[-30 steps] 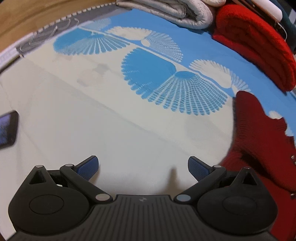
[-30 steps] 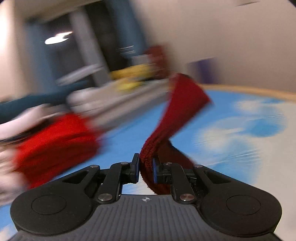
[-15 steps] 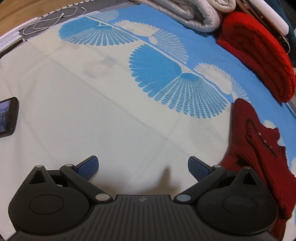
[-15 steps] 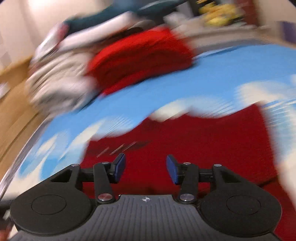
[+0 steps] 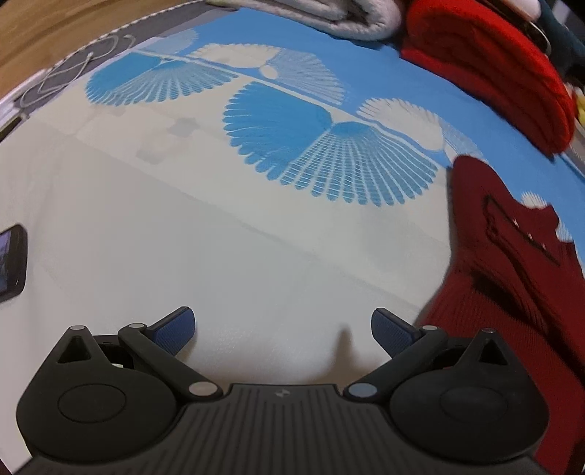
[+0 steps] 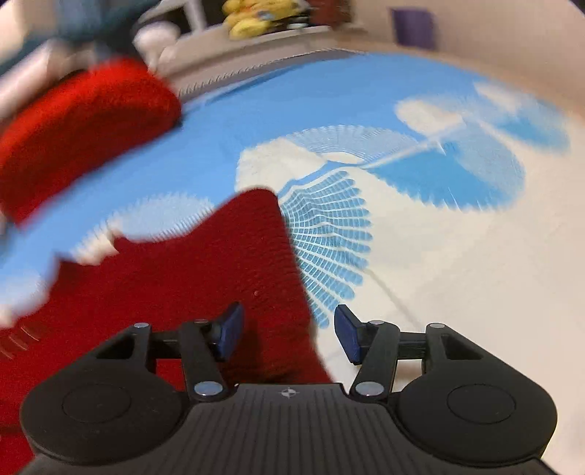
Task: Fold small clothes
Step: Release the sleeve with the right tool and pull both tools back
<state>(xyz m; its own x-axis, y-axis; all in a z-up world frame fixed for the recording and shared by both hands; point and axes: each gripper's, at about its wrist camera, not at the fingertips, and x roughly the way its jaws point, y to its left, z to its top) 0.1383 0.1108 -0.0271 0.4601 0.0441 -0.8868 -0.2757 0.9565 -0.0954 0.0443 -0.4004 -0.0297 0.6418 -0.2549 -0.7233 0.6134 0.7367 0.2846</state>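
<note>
A dark red knitted garment point(image 5: 512, 263) lies flat on the blue and cream patterned cloth point(image 5: 256, 237), at the right of the left wrist view. In the right wrist view it point(image 6: 190, 285) fills the lower left, with a strap or corner reaching up to the middle. My left gripper point(image 5: 283, 329) is open and empty over bare cream cloth, left of the garment. My right gripper point(image 6: 285, 336) is open and empty, low over the garment's right edge.
A folded bright red knit point(image 5: 493, 69) and a folded grey-white cloth point(image 5: 329, 18) lie at the far edge. A phone point(image 5: 11, 255) lies at the left. A white cable point(image 5: 73, 73) lies at the far left corner. Yellow objects point(image 6: 263, 18) sit on a shelf behind.
My right gripper held the dark red garment up in the air, then let go and opened. The garment now lies flat. My left gripper stayed open and shifted only slightly.
</note>
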